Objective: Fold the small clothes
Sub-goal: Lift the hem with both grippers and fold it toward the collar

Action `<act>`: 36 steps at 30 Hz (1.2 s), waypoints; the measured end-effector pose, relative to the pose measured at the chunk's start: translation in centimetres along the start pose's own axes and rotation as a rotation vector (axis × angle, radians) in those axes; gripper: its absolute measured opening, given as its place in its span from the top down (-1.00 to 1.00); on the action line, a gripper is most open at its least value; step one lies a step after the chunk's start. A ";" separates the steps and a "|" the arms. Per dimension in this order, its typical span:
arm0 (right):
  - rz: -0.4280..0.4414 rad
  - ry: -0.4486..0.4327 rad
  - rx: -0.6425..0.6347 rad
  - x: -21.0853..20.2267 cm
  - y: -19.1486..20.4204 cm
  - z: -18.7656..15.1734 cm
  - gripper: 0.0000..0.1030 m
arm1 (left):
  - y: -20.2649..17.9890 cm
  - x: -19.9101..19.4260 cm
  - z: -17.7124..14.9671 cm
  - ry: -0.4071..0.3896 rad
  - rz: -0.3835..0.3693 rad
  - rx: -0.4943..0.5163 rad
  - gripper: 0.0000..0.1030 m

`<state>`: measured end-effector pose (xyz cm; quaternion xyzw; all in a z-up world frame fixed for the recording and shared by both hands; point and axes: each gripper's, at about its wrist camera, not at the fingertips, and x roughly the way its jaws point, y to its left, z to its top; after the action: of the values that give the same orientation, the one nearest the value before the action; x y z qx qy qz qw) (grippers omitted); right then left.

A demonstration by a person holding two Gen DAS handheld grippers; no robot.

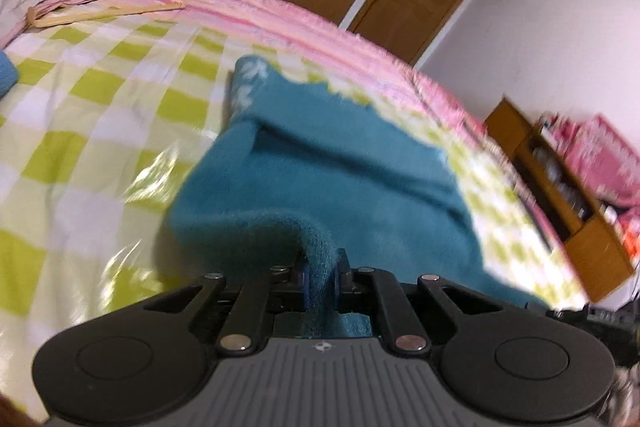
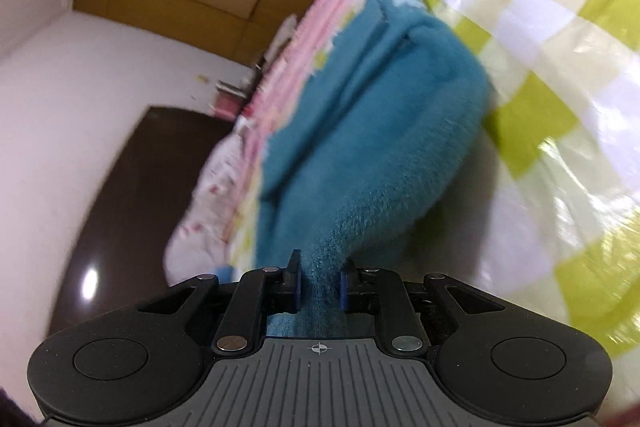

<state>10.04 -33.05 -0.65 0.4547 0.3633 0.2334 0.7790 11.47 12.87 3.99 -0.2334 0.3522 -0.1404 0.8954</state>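
On the checked bed sheet [image 1: 100,99], the teal garment [image 1: 320,163] lies partly lifted, left tool [image 1: 323,273] and right tool [image 2: 320,281] each clamped on an edge (fuzzy fabric). Move both level, align edges, then release.

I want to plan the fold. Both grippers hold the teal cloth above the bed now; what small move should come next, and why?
Probably carry both pinched corners forward over the part lying on the bed, then lower them. The left gripper and the right gripper are each shut on the teal garment, whose near edge is lifted while its far end with the white pattern rests on the checked sheet.
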 end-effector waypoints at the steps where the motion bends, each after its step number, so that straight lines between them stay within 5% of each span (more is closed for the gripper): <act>1: 0.012 -0.012 0.008 0.1 0.0 0.4 0.68 | 0.1 0.3 0.5 -0.019 -0.011 -0.018 0.69; 16: 0.126 -0.171 0.083 4.0 0.4 8.0 0.69 | 0.5 3.2 6.5 -0.195 -0.022 -0.095 0.69; 36: 0.096 -0.262 0.146 9.2 -1.6 15.3 0.69 | 1.0 10.4 12.8 -0.246 0.036 -0.065 0.70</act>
<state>27.82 -35.66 -0.34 0.5535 0.2525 0.1819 0.7725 27.86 13.46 5.86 -0.2714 0.2480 -0.0833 0.9262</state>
